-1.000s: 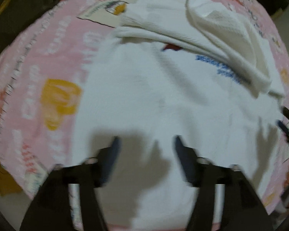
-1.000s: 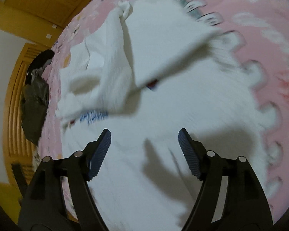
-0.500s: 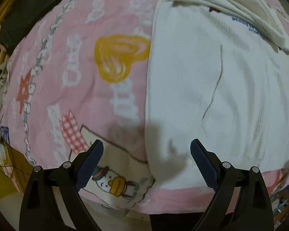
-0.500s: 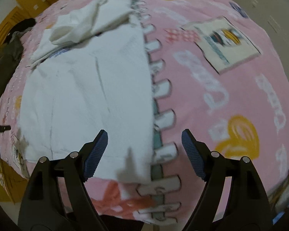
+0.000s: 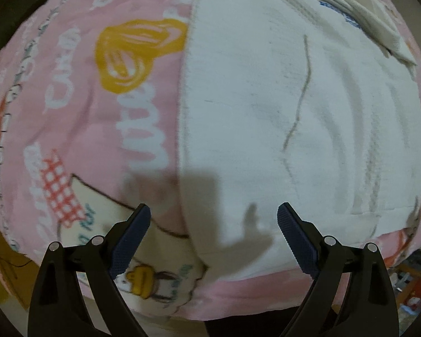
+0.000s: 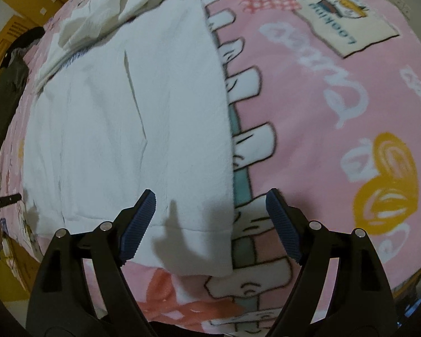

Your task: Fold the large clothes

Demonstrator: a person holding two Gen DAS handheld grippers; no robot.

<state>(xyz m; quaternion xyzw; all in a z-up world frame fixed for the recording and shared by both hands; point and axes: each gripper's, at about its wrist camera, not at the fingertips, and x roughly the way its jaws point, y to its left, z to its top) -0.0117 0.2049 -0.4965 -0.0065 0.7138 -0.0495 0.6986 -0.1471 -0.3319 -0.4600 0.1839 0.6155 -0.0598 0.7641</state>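
Left wrist view, garment: the white garment (image 5: 280, 118) lies flat on the pink blanket (image 5: 78, 106), its long left edge straight and its near hem close to the blanket's near edge.
Left wrist view, sleeves: a folded-in white layer (image 5: 359, 14) lies across the far end of the garment, partly covering blue print; judged to be sleeves already turned inward.
Left wrist view, tongs: the left tongs (image 5: 213, 226) stand spread and empty, above the near left corner of the garment, with the left edge of the cloth between the two fingers; no contact is visible.
Right wrist view, garment: the same white garment (image 6: 126, 129) shows its right edge straight along the blanket's printed strip, with its near right corner lying flat.
Right wrist view, tongs: the right tongs (image 6: 210, 209) are spread and hold nothing, poised over that near right corner.
Right wrist view, surroundings: dark clothing (image 6: 5, 84) sits at the far left, apart from the work.
Progress, done: side folds appear complete; the body forms a tidy rectangle.
Progress, remaining: judged that the lengthwise fold, near hem carried toward the far end, is not yet done; both near corners are still ungripped.
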